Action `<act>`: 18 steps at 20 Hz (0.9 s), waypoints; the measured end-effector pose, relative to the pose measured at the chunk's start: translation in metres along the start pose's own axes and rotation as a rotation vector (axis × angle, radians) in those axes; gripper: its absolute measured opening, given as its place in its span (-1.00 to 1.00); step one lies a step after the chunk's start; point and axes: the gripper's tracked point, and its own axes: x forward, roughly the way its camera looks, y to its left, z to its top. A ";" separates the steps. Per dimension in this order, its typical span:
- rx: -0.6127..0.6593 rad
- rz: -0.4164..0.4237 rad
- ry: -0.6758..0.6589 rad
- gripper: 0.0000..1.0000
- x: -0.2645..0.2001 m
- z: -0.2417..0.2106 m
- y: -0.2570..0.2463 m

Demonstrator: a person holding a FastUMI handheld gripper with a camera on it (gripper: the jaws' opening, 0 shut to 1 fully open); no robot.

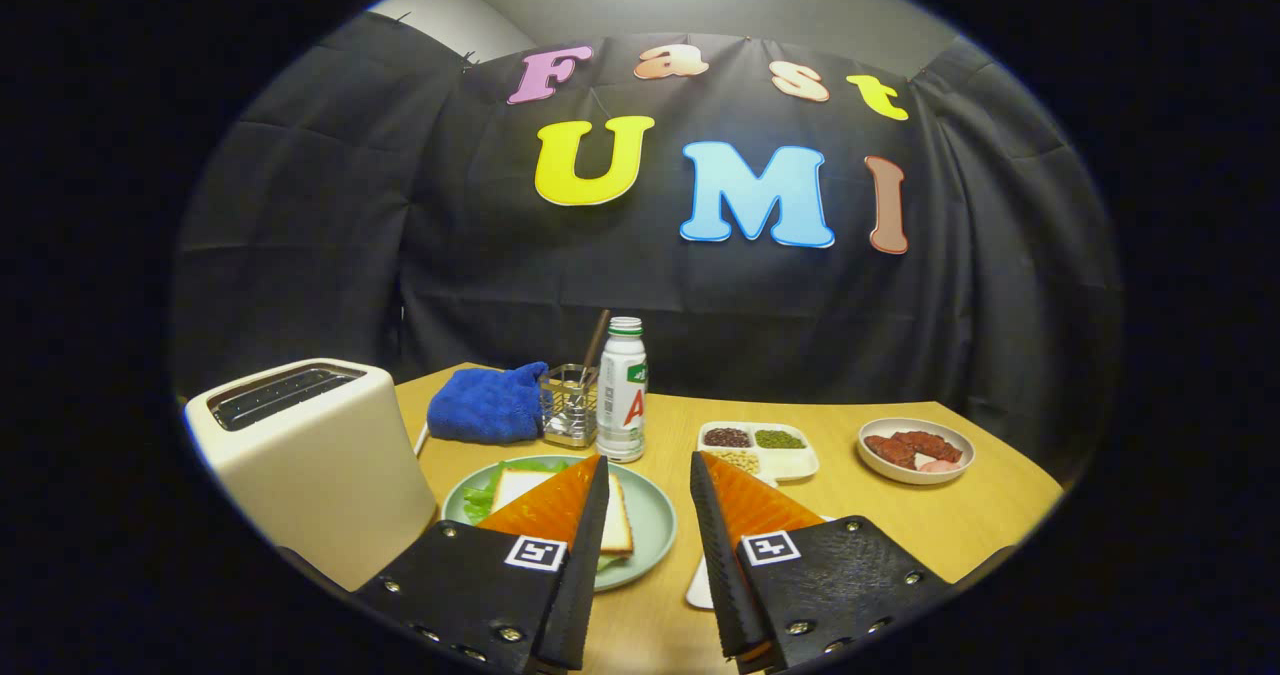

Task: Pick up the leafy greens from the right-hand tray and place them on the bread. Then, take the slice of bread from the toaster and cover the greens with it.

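The bread [618,527] lies on a round pale-green plate [655,525], with greens [484,498] poking out from under it on the toaster side; the left finger overlaps the slice. The gripper [648,475] hangs above the plate's edge, jaws spread and holding nothing. A smooth cream toaster [315,460] stands left of the plate. Beyond are a white bottle [623,390], a wire rack [570,410] and a fuzzy blue cloth [488,403]. A compartment tray [795,465] holds beans and grains; a bowl [915,450] holds meat, all on a wooden table [900,525].

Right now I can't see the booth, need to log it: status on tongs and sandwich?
Tongs open, empty, above table. Bread on green plate, greens under it. Toaster beside plate. Nothing blocking.
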 end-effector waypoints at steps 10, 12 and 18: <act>0.001 -0.059 -0.038 -0.01 -0.045 -0.010 -0.132; -0.022 -0.073 -0.054 -0.01 -0.058 -0.008 -0.164; 0.015 -0.131 -0.052 -0.01 -0.078 -0.021 -0.251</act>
